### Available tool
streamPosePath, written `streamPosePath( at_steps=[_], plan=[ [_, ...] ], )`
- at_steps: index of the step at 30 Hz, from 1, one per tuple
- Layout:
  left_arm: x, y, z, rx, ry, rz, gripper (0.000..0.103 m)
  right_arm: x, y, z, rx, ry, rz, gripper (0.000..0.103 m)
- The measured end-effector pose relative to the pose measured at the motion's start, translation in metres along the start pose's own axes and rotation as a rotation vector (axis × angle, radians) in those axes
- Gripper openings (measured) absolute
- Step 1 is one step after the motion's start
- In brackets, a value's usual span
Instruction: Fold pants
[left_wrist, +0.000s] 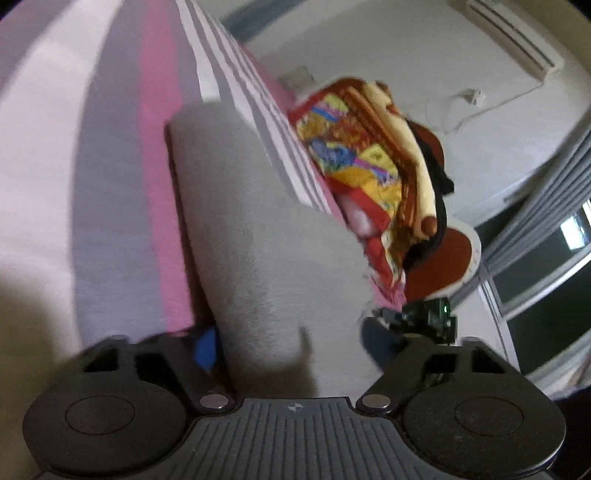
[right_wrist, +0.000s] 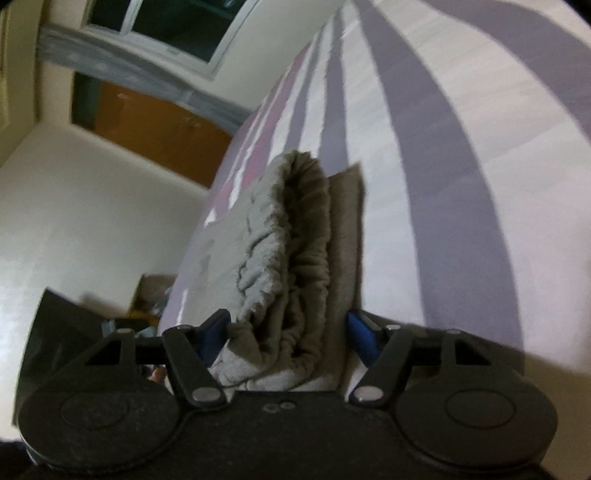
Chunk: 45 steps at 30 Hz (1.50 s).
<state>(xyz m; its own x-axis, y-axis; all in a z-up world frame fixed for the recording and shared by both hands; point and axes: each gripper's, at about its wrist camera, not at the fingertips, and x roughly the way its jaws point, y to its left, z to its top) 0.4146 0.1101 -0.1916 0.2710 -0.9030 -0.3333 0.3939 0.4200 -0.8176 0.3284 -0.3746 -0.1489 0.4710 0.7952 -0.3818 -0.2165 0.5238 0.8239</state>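
The grey pants (left_wrist: 258, 229) lie folded on the striped bedsheet (left_wrist: 92, 166). My left gripper (left_wrist: 291, 343) straddles one end of the folded stack; its blue fingertips (left_wrist: 205, 345) press against the cloth on both sides. In the right wrist view the elastic waistband end of the pants (right_wrist: 295, 258) sits between the blue pads (right_wrist: 364, 334) of my right gripper (right_wrist: 286, 332), which is closed on the layered fabric. The right gripper also shows in the left wrist view (left_wrist: 424, 317) at the far edge of the cloth.
A pile of colourful folded blankets (left_wrist: 369, 158) lies on the bed beyond the pants. White walls, a window (right_wrist: 166, 26) and a wooden door (right_wrist: 159, 125) surround the bed. The bed edge (right_wrist: 192, 240) drops off left of the pants in the right wrist view.
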Motion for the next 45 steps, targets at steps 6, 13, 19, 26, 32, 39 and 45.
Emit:
streamPosePath(
  at_steps=[6,13,19,26,32,39,45],
  plan=[
    [0.028,0.014,0.004,-0.042,-0.002,-0.100,0.040,0.031,-0.005,0.017,-0.039,0.056,0.057,0.061],
    [0.035,0.017,0.001,-0.052,-0.020,-0.076,0.035,0.034,-0.011,0.020,-0.051,0.061,0.099,0.054],
    [0.033,0.010,0.006,-0.029,-0.027,-0.060,0.027,0.041,-0.006,0.021,-0.050,0.065,0.106,0.050],
    [0.010,-0.018,0.020,0.055,-0.095,-0.107,0.026,0.033,0.021,0.043,-0.113,0.073,0.135,0.047],
    [-0.008,-0.022,0.063,0.093,-0.156,-0.091,0.026,0.053,0.046,0.087,-0.193,0.069,0.161,0.047],
    [-0.013,-0.011,0.139,0.144,-0.200,-0.043,0.026,0.090,0.055,0.155,-0.244,0.054,0.183,0.047],
    [0.001,0.017,0.193,0.150,-0.199,0.000,0.026,0.123,0.042,0.202,-0.243,0.049,0.173,0.047]
  ],
)
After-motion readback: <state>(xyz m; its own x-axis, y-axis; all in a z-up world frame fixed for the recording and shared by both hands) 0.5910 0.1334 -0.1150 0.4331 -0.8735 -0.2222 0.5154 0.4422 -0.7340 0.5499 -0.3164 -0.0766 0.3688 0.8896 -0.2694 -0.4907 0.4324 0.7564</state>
